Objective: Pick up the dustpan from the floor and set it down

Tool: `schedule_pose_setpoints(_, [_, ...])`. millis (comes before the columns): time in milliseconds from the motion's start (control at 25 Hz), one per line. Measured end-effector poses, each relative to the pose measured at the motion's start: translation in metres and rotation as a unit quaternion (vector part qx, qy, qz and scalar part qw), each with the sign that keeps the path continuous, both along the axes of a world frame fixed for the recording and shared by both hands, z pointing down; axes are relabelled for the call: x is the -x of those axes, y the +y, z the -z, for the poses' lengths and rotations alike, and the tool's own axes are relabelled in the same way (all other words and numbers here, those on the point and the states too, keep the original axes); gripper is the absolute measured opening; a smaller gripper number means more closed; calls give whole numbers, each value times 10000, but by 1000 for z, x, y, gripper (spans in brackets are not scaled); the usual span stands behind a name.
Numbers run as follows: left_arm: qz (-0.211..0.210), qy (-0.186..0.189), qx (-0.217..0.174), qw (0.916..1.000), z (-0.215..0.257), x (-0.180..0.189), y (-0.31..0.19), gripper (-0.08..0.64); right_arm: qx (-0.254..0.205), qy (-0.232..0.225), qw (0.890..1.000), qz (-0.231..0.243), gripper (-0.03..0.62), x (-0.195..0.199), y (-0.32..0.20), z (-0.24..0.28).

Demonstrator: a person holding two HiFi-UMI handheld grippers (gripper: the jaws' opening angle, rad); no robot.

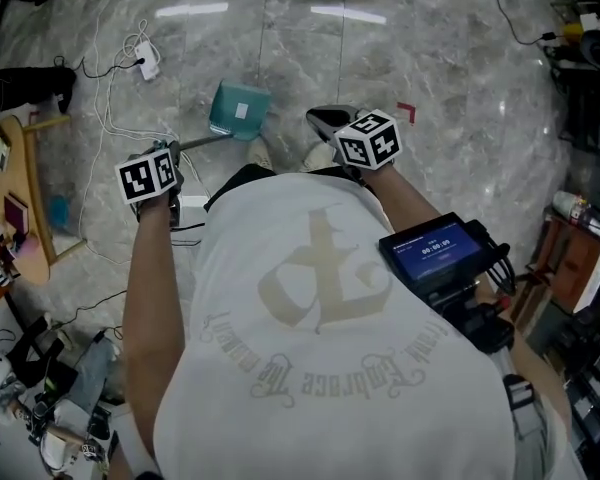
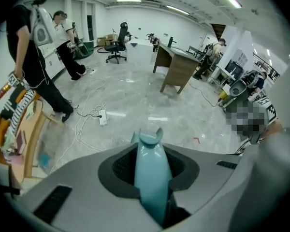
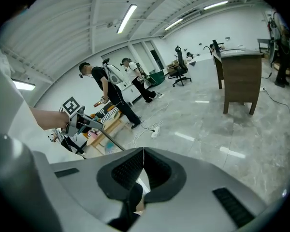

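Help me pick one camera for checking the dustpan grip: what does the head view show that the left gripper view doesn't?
Only the head view: the whole dustpan, teal pan on a long thin shaft running back to the left gripper, and the screen unit at the person's waist. Only the left gripper view: the jaws clamped on the dustpan's teal grip, a wooden desk and people standing across the room. Both: the white power strip and the red floor mark.
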State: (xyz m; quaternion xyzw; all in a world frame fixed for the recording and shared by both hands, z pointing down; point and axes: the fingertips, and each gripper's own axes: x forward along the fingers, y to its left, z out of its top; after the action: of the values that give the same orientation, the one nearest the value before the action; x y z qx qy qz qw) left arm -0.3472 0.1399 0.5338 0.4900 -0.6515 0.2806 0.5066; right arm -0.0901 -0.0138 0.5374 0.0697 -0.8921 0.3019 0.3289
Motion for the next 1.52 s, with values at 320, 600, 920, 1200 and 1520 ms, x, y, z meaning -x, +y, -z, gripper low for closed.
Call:
schedule_pose_setpoints(320, [500, 176, 110, 9985, -32, 30, 22, 97, -30, 189, 9998, 58, 18, 24, -2, 0])
schedule_pose_setpoints(600, [934, 271, 223, 9950, -50, 40, 38, 97, 31, 317, 9994, 123, 18, 30, 3, 3])
schedule_pose_setpoints(920, [1123, 184, 268, 9931, -73, 60, 36, 97, 96, 472, 9988, -1, 18, 33, 3, 4])
schedule_pose_setpoints(1200, [1032, 33, 397, 9939, -101, 67, 9, 97, 146, 609, 9976, -294, 18, 17, -6, -1])
schedule_pose_setpoints(1520, [1031, -22, 163, 9945, -126, 81, 37, 97, -199, 824, 9943, -652, 18, -13, 44, 10])
